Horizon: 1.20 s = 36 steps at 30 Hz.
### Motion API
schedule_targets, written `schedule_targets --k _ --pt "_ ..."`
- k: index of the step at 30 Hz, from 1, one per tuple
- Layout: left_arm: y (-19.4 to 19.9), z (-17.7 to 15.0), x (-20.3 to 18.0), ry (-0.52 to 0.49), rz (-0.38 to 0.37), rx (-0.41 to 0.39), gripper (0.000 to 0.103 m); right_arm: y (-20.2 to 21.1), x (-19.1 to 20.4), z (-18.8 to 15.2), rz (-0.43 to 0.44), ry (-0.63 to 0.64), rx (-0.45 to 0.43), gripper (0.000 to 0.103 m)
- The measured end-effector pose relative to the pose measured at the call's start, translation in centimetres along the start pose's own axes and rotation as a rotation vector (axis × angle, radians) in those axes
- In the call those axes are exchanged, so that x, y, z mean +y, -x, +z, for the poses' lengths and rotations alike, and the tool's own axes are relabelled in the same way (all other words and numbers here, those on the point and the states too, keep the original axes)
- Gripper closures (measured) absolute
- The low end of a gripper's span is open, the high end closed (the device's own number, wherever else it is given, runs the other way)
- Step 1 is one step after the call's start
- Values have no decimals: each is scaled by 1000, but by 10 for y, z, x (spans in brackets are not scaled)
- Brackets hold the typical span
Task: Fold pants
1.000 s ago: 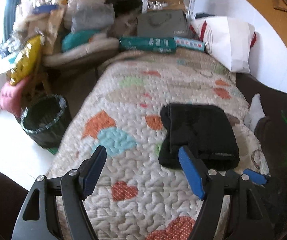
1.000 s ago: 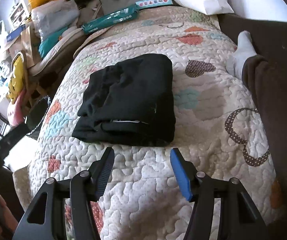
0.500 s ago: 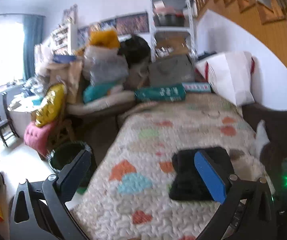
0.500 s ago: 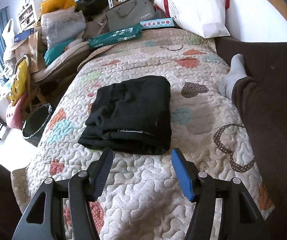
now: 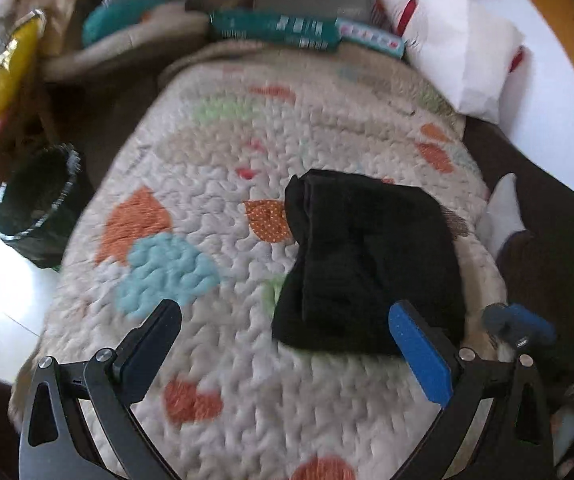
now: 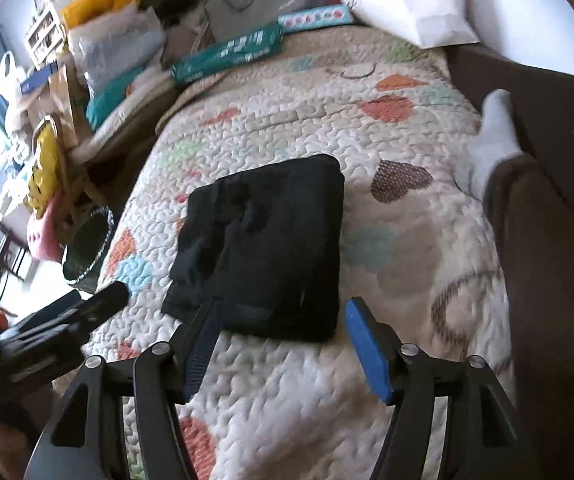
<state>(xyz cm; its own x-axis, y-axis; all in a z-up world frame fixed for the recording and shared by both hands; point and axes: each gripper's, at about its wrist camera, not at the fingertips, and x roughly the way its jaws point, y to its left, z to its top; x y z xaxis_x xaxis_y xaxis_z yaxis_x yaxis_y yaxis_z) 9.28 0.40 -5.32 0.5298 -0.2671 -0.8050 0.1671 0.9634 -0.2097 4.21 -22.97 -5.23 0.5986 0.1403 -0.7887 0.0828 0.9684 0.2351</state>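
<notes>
Black pants [image 5: 367, 260] [image 6: 271, 240] lie folded into a thick rectangle on a heart-patterned quilt [image 5: 207, 160] [image 6: 407, 280]. My left gripper [image 5: 283, 316] hangs above the quilt with its jaws wide apart and nothing held; its right finger overlaps the pants' near corner in the left wrist view. In the right wrist view its dark finger [image 6: 103, 300] shows left of the pants. My right gripper [image 6: 283, 308] hovers just before the pants' near edge; its jaws are opening and grip nothing.
A person's brown-trousered leg with a white sock [image 6: 495, 132] [image 5: 503, 212] lies along the quilt's right side. A black bin [image 5: 35, 208] stands on the floor at left. Boxes, bags and a white pillow [image 5: 459, 52] crowd the far end.
The left gripper tilted up toward the room, then back down over the quilt, and its jaws spread wider. The right gripper drew back slightly with jaws widening. The pants stayed put.
</notes>
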Motion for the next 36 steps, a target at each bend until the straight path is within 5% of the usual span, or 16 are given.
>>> schedule_targets --k 4,11,13,15,16,21,24,27,29,32,36 --pt "-50 18 1 3 -18 77 0 -45 -22 44 -26 -26 75 33" --pt "-102 33 3 62 -89 162 1 -126 -54 60 153 -284 191 33" --pt "-105 38 -5 23 -114 167 31 -136 -53 58 228 -327 197 38" --pt "-102 43 -13 1 -168 183 57 -135 -48 60 261 -305 187 54" --pt "-101 46 -18 -18 -162 183 57 -131 -45 63 268 -284 177 63" --pt "-116 75 -25 3 -166 163 53 -116 -35 87 269 -240 107 68" --pt "-131 93 -19 34 -164 149 32 -125 -44 104 242 -251 78 68" --pt "-146 95 -7 59 -167 161 14 -142 -60 104 173 -271 99 53" --pt "-145 93 -4 42 -198 140 14 -144 -71 98 137 -306 76 34" --pt "-142 90 -2 5 -217 137 14 -138 -74 96 104 -292 51 32" --pt "-140 94 13 76 -256 165 14 -123 -65 98 22 -240 5 32"
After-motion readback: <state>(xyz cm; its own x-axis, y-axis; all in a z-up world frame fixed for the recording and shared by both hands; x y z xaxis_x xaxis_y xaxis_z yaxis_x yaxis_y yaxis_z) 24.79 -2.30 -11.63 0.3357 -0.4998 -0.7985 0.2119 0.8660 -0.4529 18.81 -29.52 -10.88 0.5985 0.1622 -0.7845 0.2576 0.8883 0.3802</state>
